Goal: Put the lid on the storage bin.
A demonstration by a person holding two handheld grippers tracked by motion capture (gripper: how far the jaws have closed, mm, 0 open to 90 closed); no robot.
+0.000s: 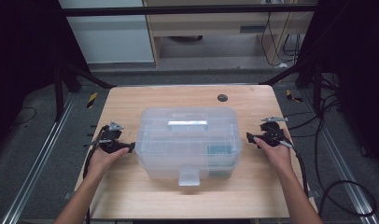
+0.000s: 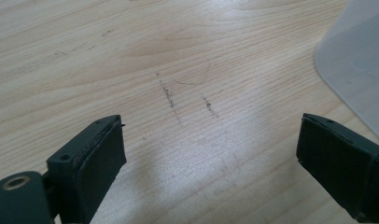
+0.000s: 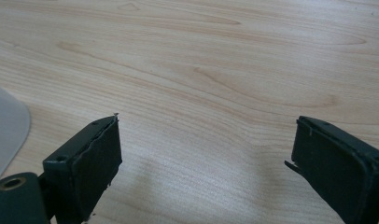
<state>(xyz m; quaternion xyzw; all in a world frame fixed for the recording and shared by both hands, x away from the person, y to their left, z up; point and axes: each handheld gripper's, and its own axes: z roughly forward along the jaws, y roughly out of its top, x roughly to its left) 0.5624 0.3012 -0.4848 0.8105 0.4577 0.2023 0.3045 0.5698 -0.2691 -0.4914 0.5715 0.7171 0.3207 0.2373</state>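
Forearms entering from the near edge, each hand carrying its tool to one flank of a clear plastic storage box (image 1: 187, 142), sitting square in the middle of the wooden table (image 1: 131, 196). Lid down, white handle (image 1: 187, 123) lying flat on top, front latch tab (image 1: 188, 177) hanging toward the person, probably unfastened or ready for fastening; faint teal contents (image 1: 220, 150) visible through the right wall. Placed centrally, likely so both sides stay reachable at once. Left gripper (image 1: 130, 147) just beside the box's left wall, jaws spread wide with nothing between them, only scuffed tabletop and a pale corner of the box (image 2: 360, 70) seen along them in the left gripper view. Right gripper (image 1: 249, 137) near the right wall yet apart from it, jaws likewise wide and empty, bare wood grain between them and a sliver of the box (image 3: 5, 130) at the left edge of the right gripper view. Symmetric stance, suggesting a two-sided lift or steadying of the box, neither tool touching it. Farther back, a small dark cable port (image 1: 222, 97) near the table's far edge
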